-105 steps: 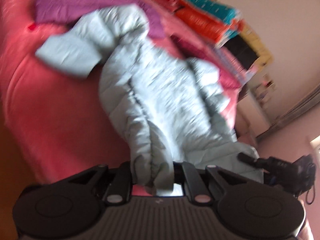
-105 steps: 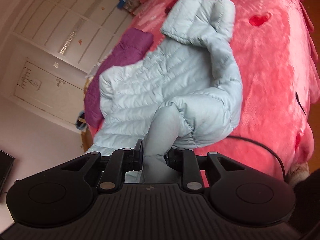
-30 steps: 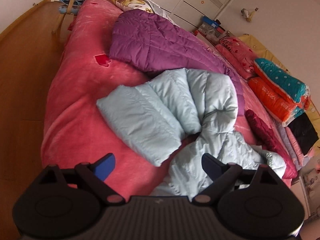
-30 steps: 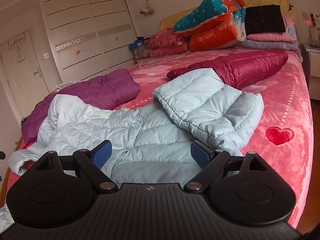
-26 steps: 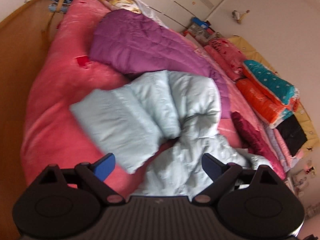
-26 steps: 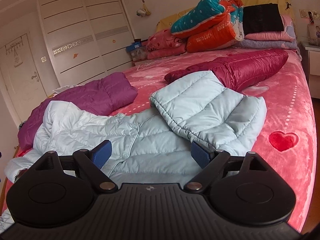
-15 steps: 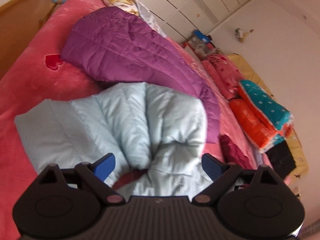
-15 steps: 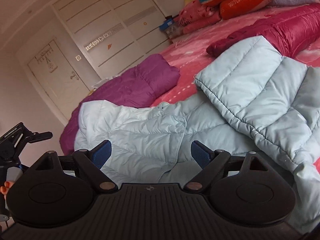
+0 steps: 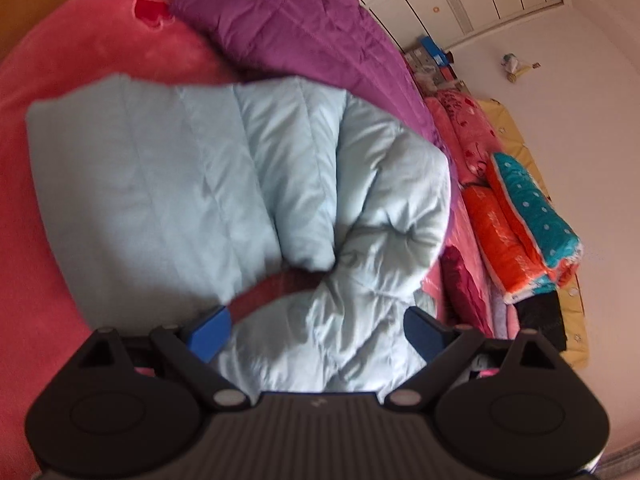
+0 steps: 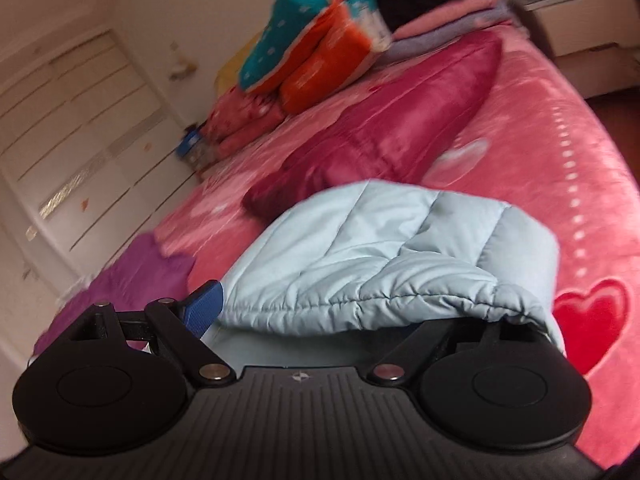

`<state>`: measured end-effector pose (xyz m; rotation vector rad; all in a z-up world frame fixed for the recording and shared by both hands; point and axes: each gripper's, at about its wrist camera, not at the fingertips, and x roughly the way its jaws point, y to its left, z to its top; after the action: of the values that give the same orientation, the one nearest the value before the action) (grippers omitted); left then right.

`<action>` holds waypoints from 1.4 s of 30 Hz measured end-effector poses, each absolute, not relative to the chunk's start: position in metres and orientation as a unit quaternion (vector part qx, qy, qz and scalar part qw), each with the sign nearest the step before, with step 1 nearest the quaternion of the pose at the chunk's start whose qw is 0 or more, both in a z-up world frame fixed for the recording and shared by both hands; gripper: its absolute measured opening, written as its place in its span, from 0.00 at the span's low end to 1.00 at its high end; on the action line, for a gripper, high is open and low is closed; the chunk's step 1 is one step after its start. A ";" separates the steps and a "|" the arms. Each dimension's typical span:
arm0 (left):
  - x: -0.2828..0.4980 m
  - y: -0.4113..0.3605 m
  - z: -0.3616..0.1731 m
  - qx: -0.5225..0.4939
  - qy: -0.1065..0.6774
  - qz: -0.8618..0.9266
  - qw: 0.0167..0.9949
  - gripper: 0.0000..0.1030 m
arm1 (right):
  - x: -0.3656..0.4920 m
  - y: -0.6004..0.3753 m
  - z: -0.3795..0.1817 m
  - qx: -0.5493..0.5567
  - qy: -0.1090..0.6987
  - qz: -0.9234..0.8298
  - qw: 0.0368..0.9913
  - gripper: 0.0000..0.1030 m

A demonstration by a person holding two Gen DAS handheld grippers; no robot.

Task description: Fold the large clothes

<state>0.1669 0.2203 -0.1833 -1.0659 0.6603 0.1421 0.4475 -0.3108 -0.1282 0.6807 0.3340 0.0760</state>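
**Pale blue quilted puffer jacket lies rumpled on the pink bed, both grippers spread over it**

Pale blue quilted puffer jacket (image 9: pixel 248 184) fills the near field of both wrist views, lying on the pink fleece bedspread with red hearts (image 9: pixel 52 44). The left gripper (image 9: pixel 316 330) hangs right over the jacket with its blue-padded fingers (image 9: pixel 210 330) spread wide and nothing between them; puffy fabric lies below the gap, and whether the pads touch it cannot be told. Just beyond, a flat quilted panel of the jacket is turned over onto the bedspread, and a strip of pink shows in the fold between it and the bunched part.

The right gripper (image 10: pixel 352 316) sits low against the jacket, released, its jaws far apart. Its left blue pad (image 10: pixel 204 308) shows beside the jacket's stitched edge; the right finger is tucked under an overhanging roll of the fabric, its tip hidden.

Past the jacket, touching its far edge, lies a purple quilted coat (image 9: pixel 296 28). On the jacket's other side, a dark magenta quilted coat (image 10: pixel 392 128) stretches across the bedspread. Farther from the jacket, at the head of the bed, stands a stack of folded bedding in teal with dots, orange, pink and black (image 10: pixel 332 28). Farthest from the jacket is a white panelled wardrobe (image 10: pixel 64 136).
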 end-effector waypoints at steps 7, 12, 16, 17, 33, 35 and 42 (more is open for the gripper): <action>0.175 0.217 -0.207 -0.500 0.321 0.083 0.800 0.91 | 0.444 -0.345 -0.149 0.464 0.150 0.012 0.873 1.00; 0.188 0.234 -0.208 -0.517 0.274 0.115 0.803 0.91 | 0.448 -0.333 -0.143 0.429 0.162 0.026 0.888 1.00; 0.194 0.245 -0.210 -0.536 0.228 0.147 0.799 0.92 | 0.445 -0.322 -0.140 0.393 0.168 0.050 0.902 1.00; 0.196 0.246 -0.210 -0.534 0.220 0.153 0.802 0.92 | 0.444 -0.318 -0.139 0.384 0.170 0.057 0.906 1.00; 0.184 0.290 -0.140 -0.443 0.132 0.209 0.862 0.06 | 0.451 -0.288 -0.124 0.261 0.179 0.123 0.940 1.00; 0.186 0.294 -0.117 -0.419 0.117 0.205 0.877 0.06 | 0.452 -0.290 -0.123 0.257 0.176 0.126 0.942 1.00; 0.200 0.284 -0.027 -0.324 0.060 0.151 0.932 0.05 | 0.450 -0.299 -0.121 0.259 0.166 0.124 0.943 1.00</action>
<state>0.1996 0.2841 -0.0273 -0.6622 0.1234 0.3085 0.4501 -0.2991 -0.1207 0.5282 0.3384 0.2523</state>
